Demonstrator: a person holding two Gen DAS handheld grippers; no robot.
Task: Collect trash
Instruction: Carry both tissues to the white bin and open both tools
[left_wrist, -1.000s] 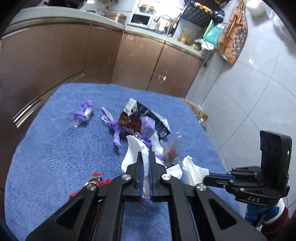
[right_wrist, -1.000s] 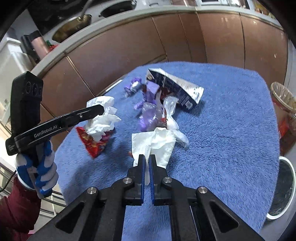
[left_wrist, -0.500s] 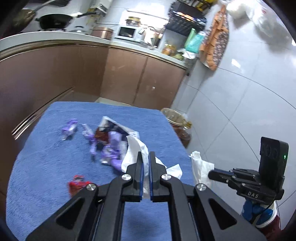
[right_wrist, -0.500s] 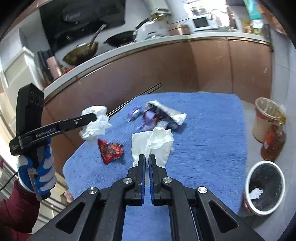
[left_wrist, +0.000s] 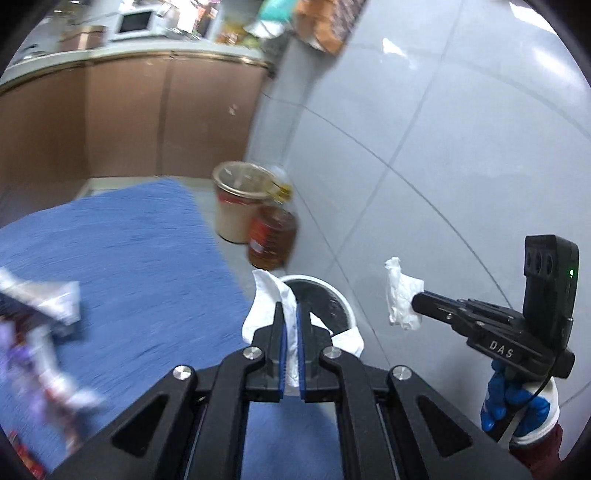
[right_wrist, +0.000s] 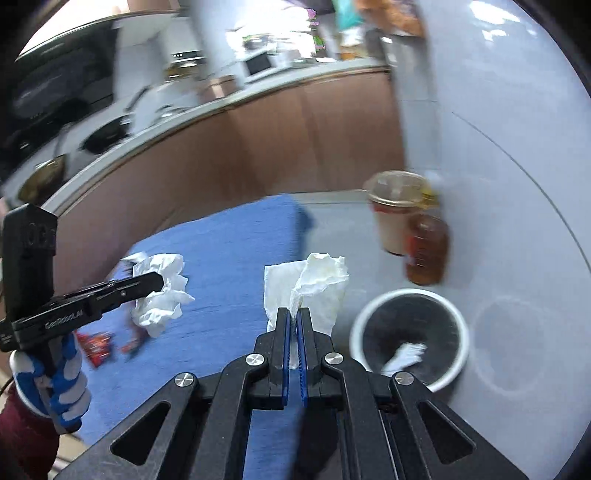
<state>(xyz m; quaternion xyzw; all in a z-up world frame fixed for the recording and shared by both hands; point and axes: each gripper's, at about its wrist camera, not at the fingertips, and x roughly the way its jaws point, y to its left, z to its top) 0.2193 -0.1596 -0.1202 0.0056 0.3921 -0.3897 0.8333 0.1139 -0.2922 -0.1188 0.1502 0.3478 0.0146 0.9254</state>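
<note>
- Two grippers, each held by a hand in a blue-and-white glove: the left gripper (left_wrist: 290, 314) pinches one crumpled white tissue (left_wrist: 266, 306) between pressed-together blue pads, and the right gripper (right_wrist: 294, 317) pinches a second white tissue (right_wrist: 314, 284) the same way.
- One white-rimmed waste bin (right_wrist: 410, 295) with a dark liner stands on the grey tiled floor (right_wrist: 498, 221) just beside the blue towel (right_wrist: 229, 251); one white scrap (right_wrist: 406, 356) lies inside it.
- In the left wrist view the left tissue hangs in front of the bin's rim (left_wrist: 332, 286).
- Two containers stand beyond the bin: one tan tub (right_wrist: 395, 218) and one amber bottle (right_wrist: 426, 251), touching.
- On the towel remain one red wrapper (right_wrist: 96, 345) and a blurred heap of purple and silver wrappers (left_wrist: 40, 317); their count cannot be told.
- Compared with a second ago, both grippers have swung from over the trash pile on the towel toward the floor side, and the bin now fills the near view; both grips on the tissues are unchanged.
</note>
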